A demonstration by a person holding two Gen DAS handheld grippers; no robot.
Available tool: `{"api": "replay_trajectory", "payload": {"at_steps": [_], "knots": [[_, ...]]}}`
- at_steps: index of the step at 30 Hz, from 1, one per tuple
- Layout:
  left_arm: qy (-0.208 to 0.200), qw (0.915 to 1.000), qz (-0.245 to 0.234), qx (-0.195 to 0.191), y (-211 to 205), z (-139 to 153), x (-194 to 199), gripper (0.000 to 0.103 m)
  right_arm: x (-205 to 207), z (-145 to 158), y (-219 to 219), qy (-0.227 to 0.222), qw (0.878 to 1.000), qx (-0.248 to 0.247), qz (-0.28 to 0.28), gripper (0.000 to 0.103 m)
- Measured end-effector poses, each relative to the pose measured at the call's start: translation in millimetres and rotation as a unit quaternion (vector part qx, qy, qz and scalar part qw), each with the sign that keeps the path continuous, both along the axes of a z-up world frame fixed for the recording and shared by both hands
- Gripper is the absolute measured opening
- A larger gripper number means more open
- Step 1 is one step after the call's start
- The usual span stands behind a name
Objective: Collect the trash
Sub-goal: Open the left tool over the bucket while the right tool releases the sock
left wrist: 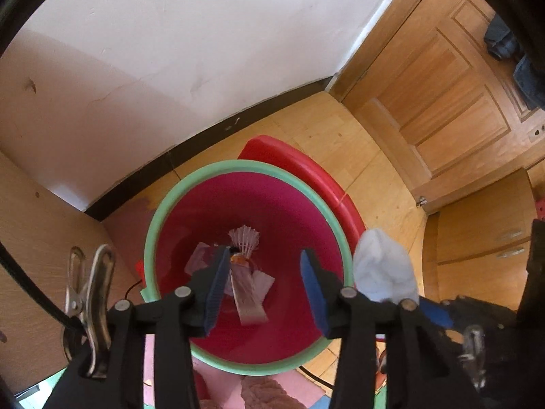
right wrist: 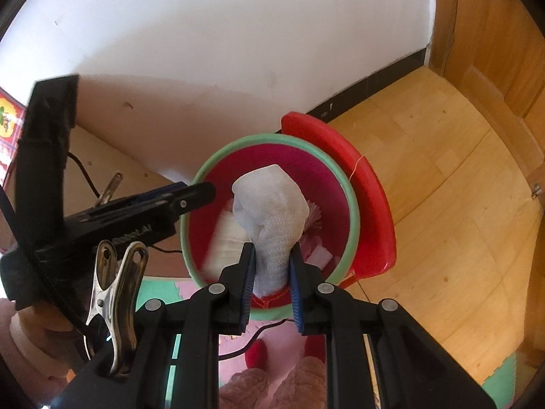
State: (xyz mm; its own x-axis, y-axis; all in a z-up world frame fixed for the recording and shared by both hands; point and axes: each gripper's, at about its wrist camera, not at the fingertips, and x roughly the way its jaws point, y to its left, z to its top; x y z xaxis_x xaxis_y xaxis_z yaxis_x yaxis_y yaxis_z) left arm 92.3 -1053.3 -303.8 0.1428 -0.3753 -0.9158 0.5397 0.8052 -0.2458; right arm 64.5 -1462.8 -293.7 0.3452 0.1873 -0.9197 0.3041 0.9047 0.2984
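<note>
Two handheld grippers hang over a pink bin point(left wrist: 293, 204) with a green rim, standing on a wooden floor point(left wrist: 385, 184) near a white wall point(left wrist: 170, 68). The left gripper point(left wrist: 262, 286) points down into the bin, jaws apart with nothing between them; a shuttlecock point(left wrist: 244, 238) and crumpled paper scraps point(left wrist: 250, 293) lie at the bottom below. Beside it, the right gripper point(right wrist: 272, 283) has its jaws clamped on a white knitted sock point(right wrist: 272, 218), which sticks up above the bin's opening. A red lid point(right wrist: 361, 184) leans against the bin's far side.
</note>
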Motion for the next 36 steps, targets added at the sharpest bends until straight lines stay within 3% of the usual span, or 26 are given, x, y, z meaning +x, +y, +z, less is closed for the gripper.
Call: {"api": "replay_trajectory", "payload": {"at_steps": [14,17,21,36], "knots": [[0.003,0.9994,0.035,0.000,5,18,11,0.046,9,-15,1,0.015,1.000,0.005,0.015,0.023],[0.002,0.9992,0.040,-0.003,6,21,11,0.047,10,-13,5,0.013,1.000,-0.007,0.020,0.034],[0.004,0.9990,0.043,-0.005,6,26,8,0.047,7,-8,9,0.004,0.999,-0.025,0.021,0.058],[-0.010,0.9978,0.063,-0.017,9,69,-13,0.047,-6,24,8,-0.016,0.999,-0.022,0.034,0.058]]}}
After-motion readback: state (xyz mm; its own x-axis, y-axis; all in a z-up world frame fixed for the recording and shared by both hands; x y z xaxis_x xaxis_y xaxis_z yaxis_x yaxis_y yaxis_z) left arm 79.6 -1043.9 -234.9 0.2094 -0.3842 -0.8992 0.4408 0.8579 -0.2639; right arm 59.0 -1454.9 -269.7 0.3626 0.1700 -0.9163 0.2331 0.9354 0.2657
